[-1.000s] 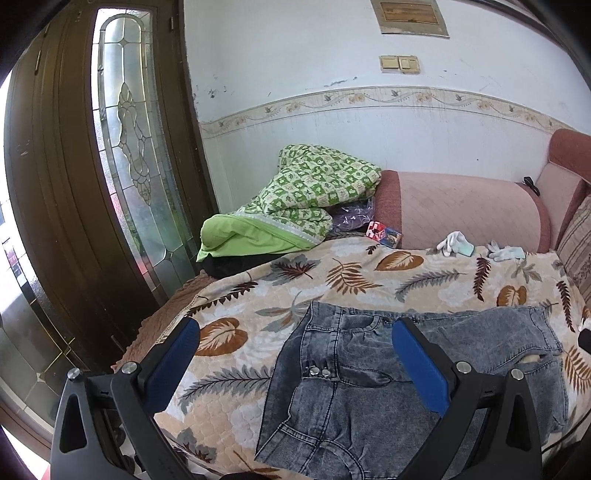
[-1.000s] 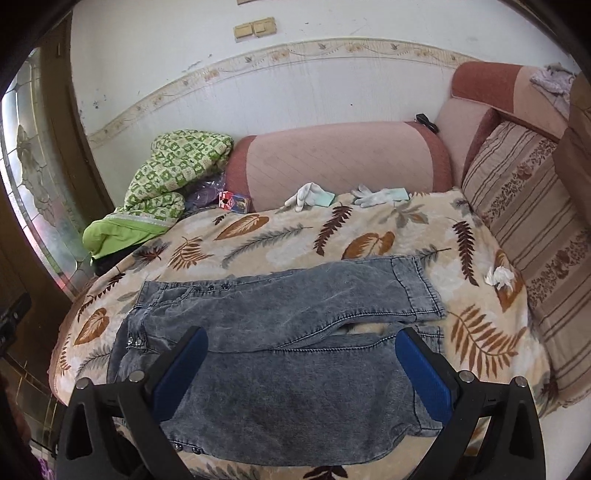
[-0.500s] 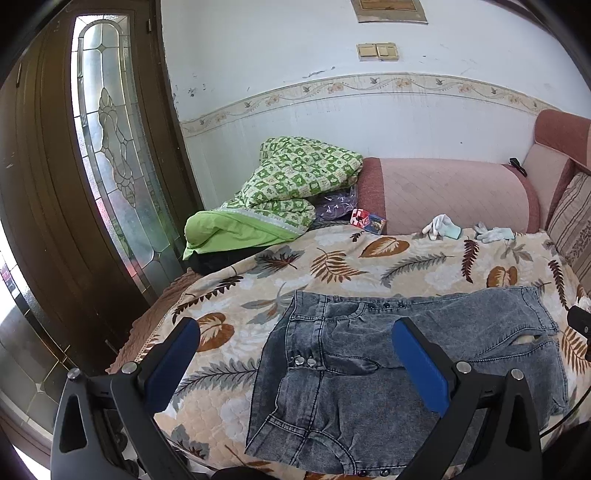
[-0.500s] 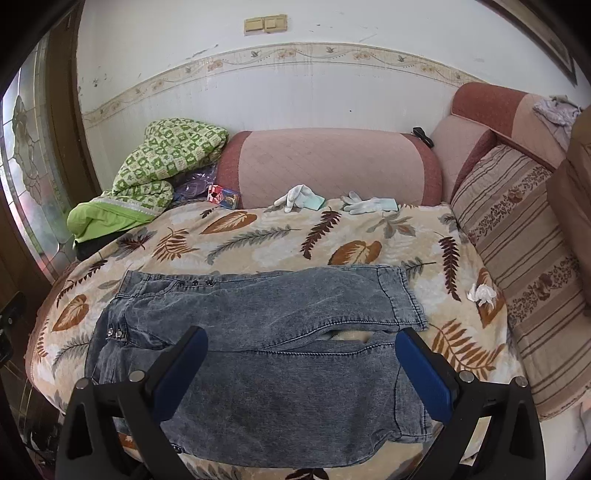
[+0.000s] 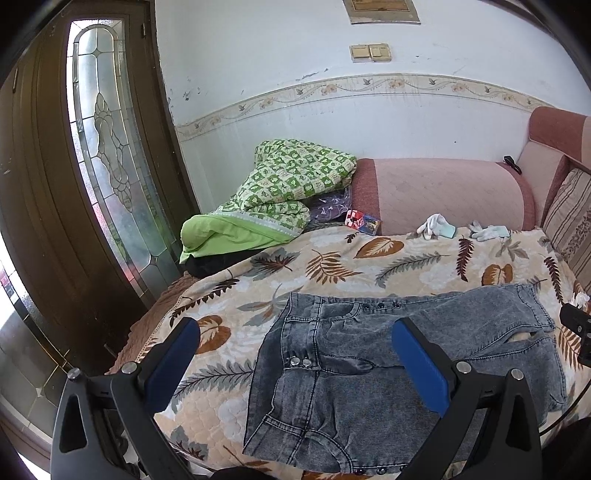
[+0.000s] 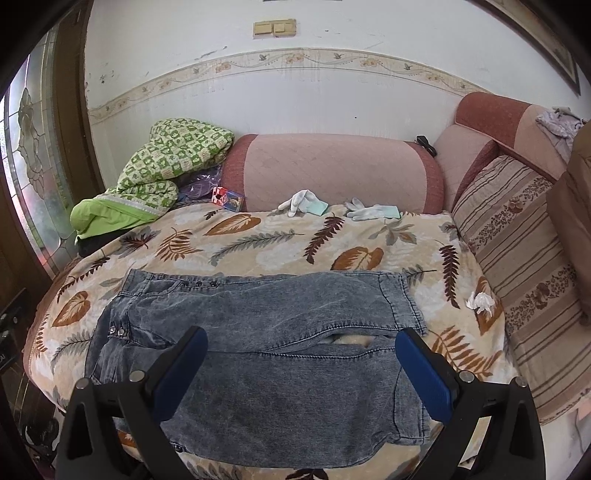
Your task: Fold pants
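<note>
Pants: grey acid-washed denim pants [image 6: 266,332] lie spread flat on the sofa seat, along its front edge, waistband toward the seat's left end, both legs running to the right, a narrow gap between the legs near the hems; they hang slightly over the front edge.
Fastenings: two metal snaps [image 5: 300,362] at the fly and a row of dark studs along the far waist seam; no brand tag or lettering can be read on the denim.
Left gripper: left gripper [image 5: 295,349] hangs above the waist end, blue pads spread wide, nothing between them, clear of the cloth.
Right gripper: right gripper [image 6: 301,356] hangs above the legs, pads equally wide apart, holding nothing.
Cover: a beige leaf-print cover [image 6: 258,236] lies over the seat beneath the pants.
Far edge of seat: two white gloves [image 6: 306,202] against the pink backrest [image 6: 332,170]; a small red printed packet [image 6: 227,197] beside them, its print too small to read.
Left far corner: a green checked quilt [image 5: 291,184] is heaped there.
Right end: a striped cushion [image 6: 517,240] leans there; a crumpled white tissue [image 6: 480,302] lies just before it.
Wall: a double light switch [image 6: 274,28], unlabelled.
</note>
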`<state>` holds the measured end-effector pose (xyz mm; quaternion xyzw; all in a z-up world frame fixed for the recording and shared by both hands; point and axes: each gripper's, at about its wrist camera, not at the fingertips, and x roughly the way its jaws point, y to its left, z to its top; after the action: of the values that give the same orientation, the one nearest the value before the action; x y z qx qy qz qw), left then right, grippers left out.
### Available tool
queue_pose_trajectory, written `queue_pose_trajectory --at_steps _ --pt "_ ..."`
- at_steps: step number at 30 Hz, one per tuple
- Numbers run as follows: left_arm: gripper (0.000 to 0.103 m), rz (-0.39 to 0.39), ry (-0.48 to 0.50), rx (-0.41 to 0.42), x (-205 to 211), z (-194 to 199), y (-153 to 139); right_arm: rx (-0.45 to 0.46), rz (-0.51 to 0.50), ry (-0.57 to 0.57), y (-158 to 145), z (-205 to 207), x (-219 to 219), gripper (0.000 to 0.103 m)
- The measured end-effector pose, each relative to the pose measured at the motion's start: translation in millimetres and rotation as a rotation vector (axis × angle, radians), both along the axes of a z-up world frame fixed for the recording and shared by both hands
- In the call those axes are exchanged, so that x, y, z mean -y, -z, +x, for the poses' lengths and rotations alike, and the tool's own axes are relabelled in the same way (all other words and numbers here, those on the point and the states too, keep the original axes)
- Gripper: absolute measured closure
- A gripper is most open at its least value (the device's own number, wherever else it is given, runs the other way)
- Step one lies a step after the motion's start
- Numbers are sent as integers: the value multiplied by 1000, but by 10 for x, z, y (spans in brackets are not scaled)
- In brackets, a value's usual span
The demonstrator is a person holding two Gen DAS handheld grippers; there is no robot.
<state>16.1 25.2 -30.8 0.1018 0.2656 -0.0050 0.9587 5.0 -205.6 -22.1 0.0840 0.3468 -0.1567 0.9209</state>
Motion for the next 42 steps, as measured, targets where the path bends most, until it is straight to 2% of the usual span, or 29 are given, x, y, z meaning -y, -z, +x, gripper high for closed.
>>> queue_pose_trajectory --at_steps 42 --pt "0 1 2 14 27 -53 -31 0 9 -20 21 -22 -87 0"
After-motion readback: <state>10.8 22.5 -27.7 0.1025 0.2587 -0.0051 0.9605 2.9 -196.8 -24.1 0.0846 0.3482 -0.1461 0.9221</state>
